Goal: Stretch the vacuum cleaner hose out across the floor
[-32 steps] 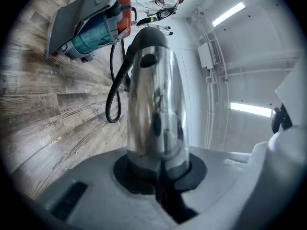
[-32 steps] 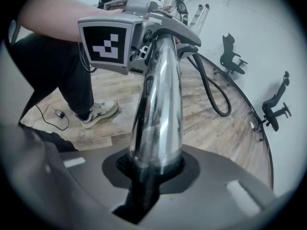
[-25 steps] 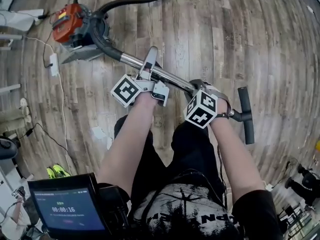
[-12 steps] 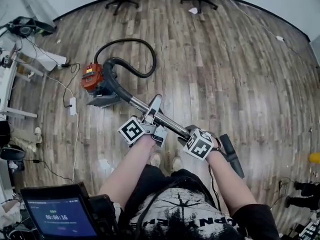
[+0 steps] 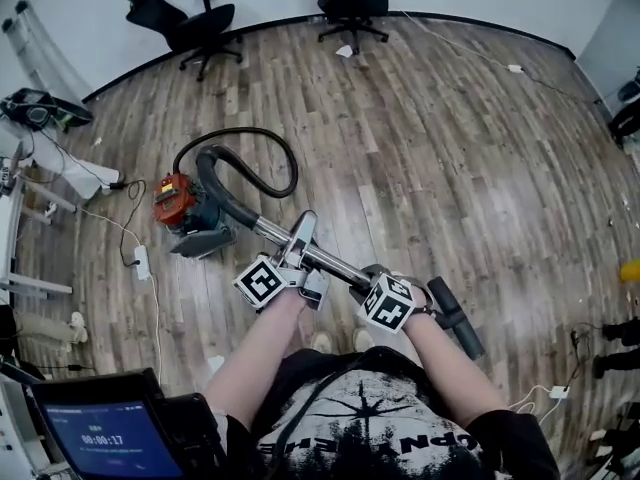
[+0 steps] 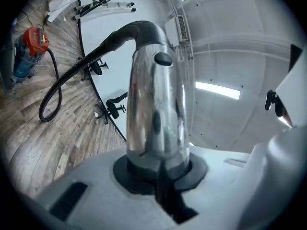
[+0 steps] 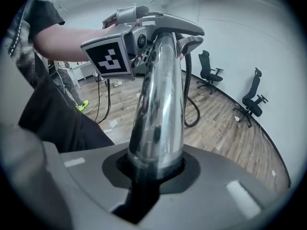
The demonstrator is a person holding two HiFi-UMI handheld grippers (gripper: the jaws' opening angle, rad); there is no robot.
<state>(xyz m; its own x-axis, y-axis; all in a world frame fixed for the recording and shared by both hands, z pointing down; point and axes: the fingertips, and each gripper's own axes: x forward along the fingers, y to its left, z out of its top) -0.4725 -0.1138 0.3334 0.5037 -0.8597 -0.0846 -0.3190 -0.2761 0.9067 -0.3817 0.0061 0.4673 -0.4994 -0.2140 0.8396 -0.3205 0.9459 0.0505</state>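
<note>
- Both grips were on the chrome tube [image 5: 332,261], not on the hose [image 5: 238,131]. My read: the rigid section gives firm purchase for towing the soft part behind it.
- Left hand-held gripper [image 5: 303,230]: jaws partly closed and clamped on the tube, at the end nearer the hose. Its own view showed the tube [image 6: 156,104] seated right in the notch between the pads.
- Right hand-held gripper [image 5: 372,276]: clamped on the same tube further along, toward the nozzle [image 5: 455,318]. Its jaws had just nipped in a little, with the tube [image 7: 158,104] between them.
- The two grips sat apart along the tube, which probably stopped it swinging. The tube was held off the floor [image 5: 450,148], across the person's front.
- The hose lay in a curled loop on the floor just beside the red vacuum [image 5: 180,203], well ahead of both grippers.
- One end of the hose rose in a thick black bend to meet the tube just beyond the left gripper.
- Judgement: the stretch was not done, since the loop was still curled.
- The next move would need a pull away from the vacuum. The risk was the vacuum rolling along instead of the loop paying out.
</note>
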